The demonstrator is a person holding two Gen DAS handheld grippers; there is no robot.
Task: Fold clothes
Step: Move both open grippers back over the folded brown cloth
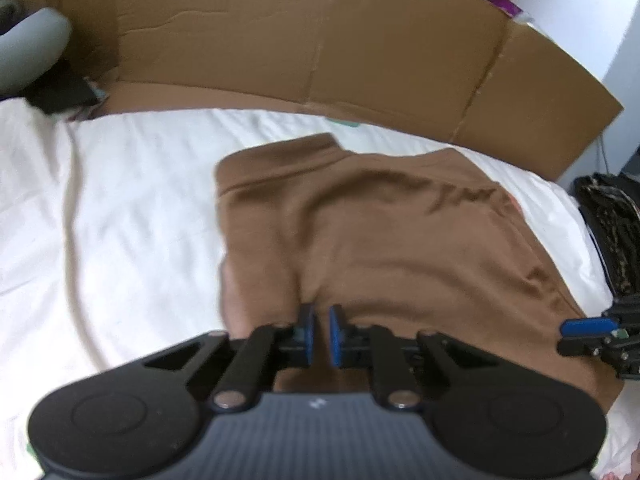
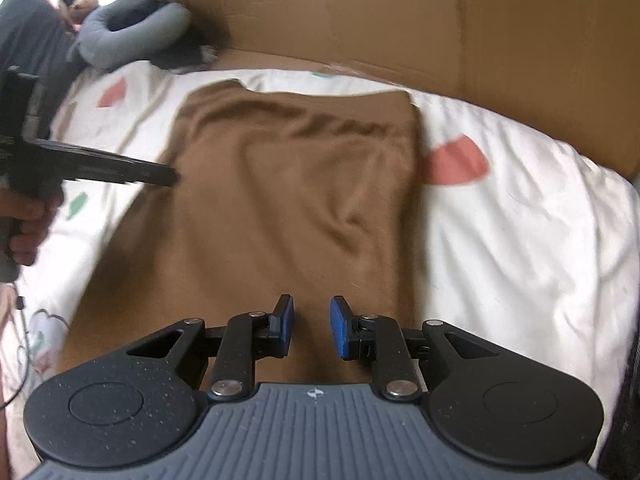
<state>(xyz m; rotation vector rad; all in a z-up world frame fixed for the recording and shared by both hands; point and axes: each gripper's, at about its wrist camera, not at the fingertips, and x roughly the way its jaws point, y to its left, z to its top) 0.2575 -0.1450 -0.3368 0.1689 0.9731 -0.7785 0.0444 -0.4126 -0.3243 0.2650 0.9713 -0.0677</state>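
A brown garment (image 2: pixel 288 184) lies flat on the bed (image 2: pixel 520 240), its long axis running from the near edge toward the cardboard (image 2: pixel 400 12) at the far edge. The left gripper (image 1: pixel 321 336), fingers nearly closed, seems to pinch a fold of its near hem, though cloth between them cannot be confirmed; the right gripper (image 2: pixel 311 328) hovers parted over the same hem. A grey cushion (image 2: pixel 132 32) sits at the far left corner, clear of it.

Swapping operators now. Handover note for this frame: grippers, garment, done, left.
Left gripper: jaws nearly closed at the near hem of the brown garment; whether cloth is pinched cannot be told.
Right gripper: open, over the garment's near edge, holding nothing.
Garment: lies mostly flat on the white bedsheet, lengthwise away from you, sides apparently folded in, some wrinkles. Cardboard stands behind it.
Done: apparently narrowed to a long strip.
Left: probably take both near corners and fold the hem up toward the far edge, then smooth.
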